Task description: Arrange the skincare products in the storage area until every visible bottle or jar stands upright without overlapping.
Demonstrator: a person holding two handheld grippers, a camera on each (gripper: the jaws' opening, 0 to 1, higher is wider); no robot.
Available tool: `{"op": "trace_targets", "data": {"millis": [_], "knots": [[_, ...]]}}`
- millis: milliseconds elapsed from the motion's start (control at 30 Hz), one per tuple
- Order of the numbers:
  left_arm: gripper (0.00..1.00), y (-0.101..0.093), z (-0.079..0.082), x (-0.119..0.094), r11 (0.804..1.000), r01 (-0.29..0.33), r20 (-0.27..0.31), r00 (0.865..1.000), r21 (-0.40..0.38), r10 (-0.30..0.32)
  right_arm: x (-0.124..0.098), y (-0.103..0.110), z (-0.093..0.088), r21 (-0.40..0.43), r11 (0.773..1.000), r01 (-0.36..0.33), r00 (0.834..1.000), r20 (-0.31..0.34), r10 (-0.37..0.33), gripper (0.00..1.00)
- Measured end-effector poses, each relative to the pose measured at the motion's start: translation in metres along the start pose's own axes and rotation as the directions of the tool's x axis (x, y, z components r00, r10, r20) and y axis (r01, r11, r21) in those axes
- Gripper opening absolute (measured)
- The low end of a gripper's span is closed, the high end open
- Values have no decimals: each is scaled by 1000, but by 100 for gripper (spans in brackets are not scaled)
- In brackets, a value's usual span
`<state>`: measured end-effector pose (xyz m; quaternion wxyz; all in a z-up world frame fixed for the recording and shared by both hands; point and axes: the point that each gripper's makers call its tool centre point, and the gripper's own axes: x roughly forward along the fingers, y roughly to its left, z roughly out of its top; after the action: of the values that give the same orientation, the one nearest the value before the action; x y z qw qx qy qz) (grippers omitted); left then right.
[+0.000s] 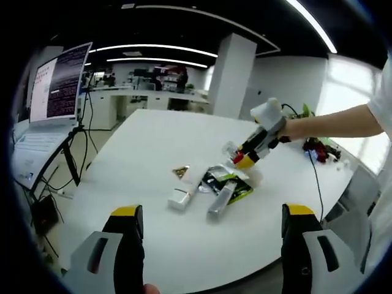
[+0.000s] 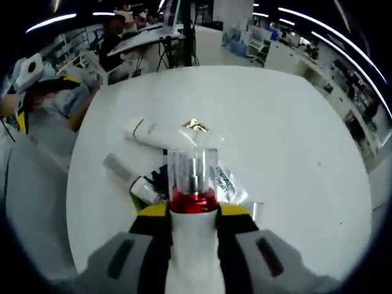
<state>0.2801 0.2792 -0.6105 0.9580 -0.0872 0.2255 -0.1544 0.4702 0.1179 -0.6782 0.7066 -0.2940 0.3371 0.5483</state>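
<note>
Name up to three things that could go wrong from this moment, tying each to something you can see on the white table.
1. The right gripper pinches a pump bottle directly above the clutter; lowered here, it might land on the sachets and tip over.
2. The white tube and silver tube lie flat close by, so a sweep could roll them.
3. The left gripper hangs open, offering no support if the bottle slips.

The left gripper (image 1: 209, 228) stood wide open, jaws at 6 o'clock. The right gripper (image 2: 193, 211) clamped a bottle (image 2: 193, 184), its arm (image 1: 334, 124) reaching in from 3 o'clock.
</note>
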Motion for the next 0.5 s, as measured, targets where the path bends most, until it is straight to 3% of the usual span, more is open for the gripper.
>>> {"op": "trace_targets", "data": {"millis": [300,500], "knots": [[91,-3,0,0,1000,1,-3,1000,31,-1,-37,-9,-22,67,996,55,993,98,-61,28],[91,-5,-1,-1,999,4,-7,1000,48,-4,-53,-7,-35,122,992,44,986,153,-62,28]]}}
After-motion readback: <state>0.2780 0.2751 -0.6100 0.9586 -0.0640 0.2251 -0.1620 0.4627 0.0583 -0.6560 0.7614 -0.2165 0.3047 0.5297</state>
